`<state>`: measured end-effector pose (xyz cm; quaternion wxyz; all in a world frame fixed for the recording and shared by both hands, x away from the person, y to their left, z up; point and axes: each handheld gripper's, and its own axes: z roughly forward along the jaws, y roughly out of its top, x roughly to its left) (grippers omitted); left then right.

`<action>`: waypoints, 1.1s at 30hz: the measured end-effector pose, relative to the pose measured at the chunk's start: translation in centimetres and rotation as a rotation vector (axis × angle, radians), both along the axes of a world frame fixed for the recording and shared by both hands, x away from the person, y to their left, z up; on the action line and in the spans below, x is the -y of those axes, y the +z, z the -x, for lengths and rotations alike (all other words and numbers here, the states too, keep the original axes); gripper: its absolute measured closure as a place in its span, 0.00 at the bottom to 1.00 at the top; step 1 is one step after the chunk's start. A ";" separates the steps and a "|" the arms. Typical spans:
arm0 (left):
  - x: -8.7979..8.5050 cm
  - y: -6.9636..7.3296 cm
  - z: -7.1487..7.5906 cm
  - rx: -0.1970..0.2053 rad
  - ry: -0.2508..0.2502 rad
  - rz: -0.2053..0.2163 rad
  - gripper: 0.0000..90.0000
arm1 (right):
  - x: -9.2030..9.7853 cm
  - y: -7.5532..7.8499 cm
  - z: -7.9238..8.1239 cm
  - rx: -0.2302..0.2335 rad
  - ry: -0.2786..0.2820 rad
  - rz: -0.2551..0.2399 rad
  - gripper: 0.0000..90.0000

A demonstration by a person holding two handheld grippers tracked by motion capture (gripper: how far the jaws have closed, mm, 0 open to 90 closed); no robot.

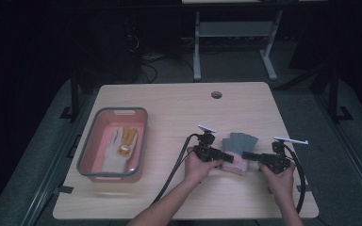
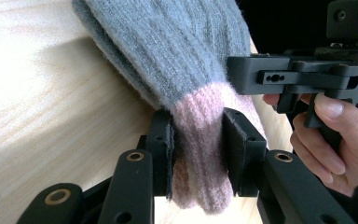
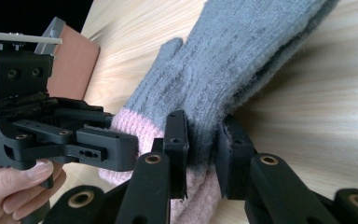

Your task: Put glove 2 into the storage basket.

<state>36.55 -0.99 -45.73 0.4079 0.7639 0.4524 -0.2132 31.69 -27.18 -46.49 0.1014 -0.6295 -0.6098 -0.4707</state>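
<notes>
Left gripper (image 2: 198,154): jaws pressed in on the pink cuff of the knit glove (image 2: 186,60), the ribbed cuff squeezed between the two pads; right gripper (image 3: 203,149): jaws likewise pinching the same glove at the seam where pink cuff meets grey knit, seen from the opposite edge. Both grips sit on the cuff end, near each other; the grey fingers of the glove extend away from the jaws and lie flat on the worktop (image 1: 179,108).

Seen from the high view, the glove (image 1: 238,148) rests at the near right of the worktop, between the left gripper (image 1: 225,155) and the right gripper (image 1: 246,155), each held in a hand coming from the near edge. Well apart, at the left, a grey-rimmed pink tray (image 1: 88,150) holds a white glove with tan fingers (image 1: 118,146).

Step judged to be a two-point pick-up of the grey glove, probably for transfer toward the tray; this is inference only. To be done well: both pinches to be kept firm on the thick cuff, since soft knit slips easily; the lift to be made level and together, so the cuff is not stretched or twisted between the jaws; the trailing fingers to be cleared of the worktop before any sideways travel, and lowered inside the tray rim rather than draped across it.
</notes>
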 end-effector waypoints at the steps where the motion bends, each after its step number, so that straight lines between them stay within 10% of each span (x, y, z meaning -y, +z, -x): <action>1: -0.2 0.2 0.1 0.004 0.000 0.004 0.73 | -0.1 0.2 0.1 0.009 0.005 0.004 0.84; 33: -5.8 3.9 0.8 0.051 -0.004 0.026 0.74 | -5.2 4.5 -0.9 0.053 0.146 0.066 0.84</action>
